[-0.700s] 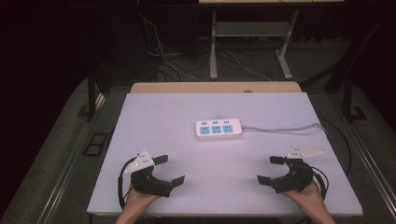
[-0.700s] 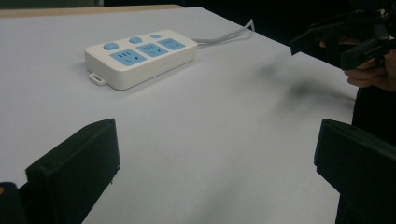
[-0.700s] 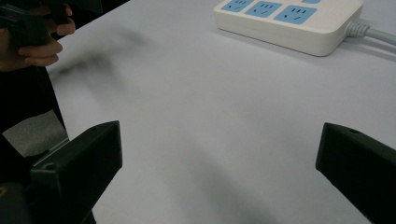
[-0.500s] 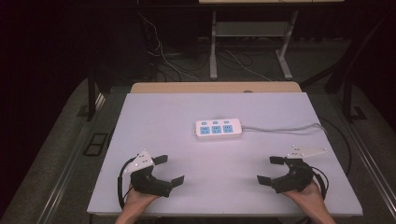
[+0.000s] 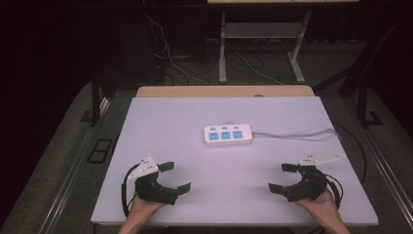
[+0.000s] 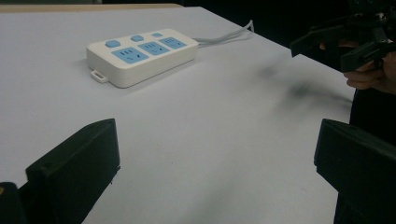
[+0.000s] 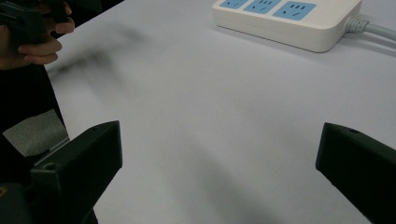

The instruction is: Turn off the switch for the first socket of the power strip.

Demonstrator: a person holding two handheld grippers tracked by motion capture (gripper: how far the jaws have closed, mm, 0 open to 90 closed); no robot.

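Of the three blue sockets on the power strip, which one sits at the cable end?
The rightmost socket in the high view, on the power strip. It lies next to where the grey cable leaves the strip; the other two sit farther toward the strip's free end.

White power strip (image 5: 228, 135), 3 blue sockets, flat mid-table, cable rightward.

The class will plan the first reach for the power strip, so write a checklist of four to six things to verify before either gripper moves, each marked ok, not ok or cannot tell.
1. Left gripper jaws wide apart, holding nothing: ok.
2. Right gripper jaws wide apart, holding nothing: ok.
3. Power strip lies flat on the table, sockets up: ok.
4. Bare tabletop between both grippers and the strip: ok.
5. Cable runs off to the right, away from the reach paths: ok.
6. Strip switched on or live: cannot tell.
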